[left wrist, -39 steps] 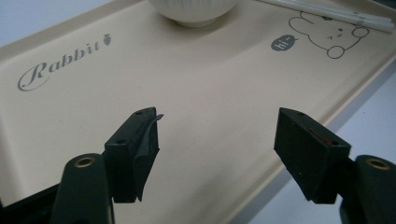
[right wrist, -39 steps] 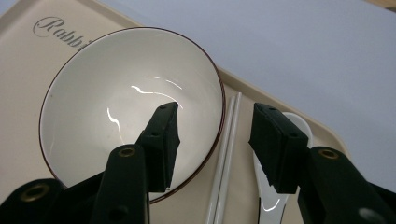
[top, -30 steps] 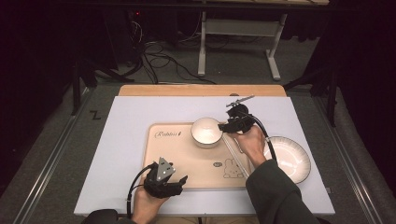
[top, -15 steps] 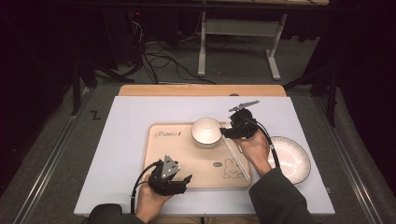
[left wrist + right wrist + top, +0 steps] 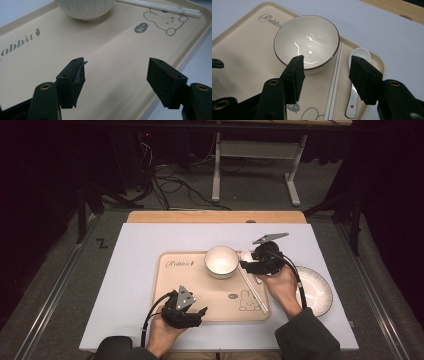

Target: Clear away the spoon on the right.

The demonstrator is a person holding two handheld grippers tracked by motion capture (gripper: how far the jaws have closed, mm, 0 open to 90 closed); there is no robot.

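My right tool [image 5: 325, 75] has just been opening and stands wide with nothing gripped, above the white chopsticks [image 5: 335, 85] and white ceramic spoon [image 5: 358, 75] beside the white ceramic bowl [image 5: 221, 261] on the beige rabbit-print tray [image 5: 200, 295]. Those look placed. The white plate [image 5: 315, 290] waits on the table [image 5: 135, 270], off the tray's right edge. My left tool [image 5: 116, 75] hangs open over the tray.

Writing on the tray [image 5: 200, 295]

"Rabbit" in script with a small carrot near the far left corner [image 5: 179, 263]; "hi~" in a grey speech bubble [image 5: 141, 27] beside the drawn rabbit near the right edge.
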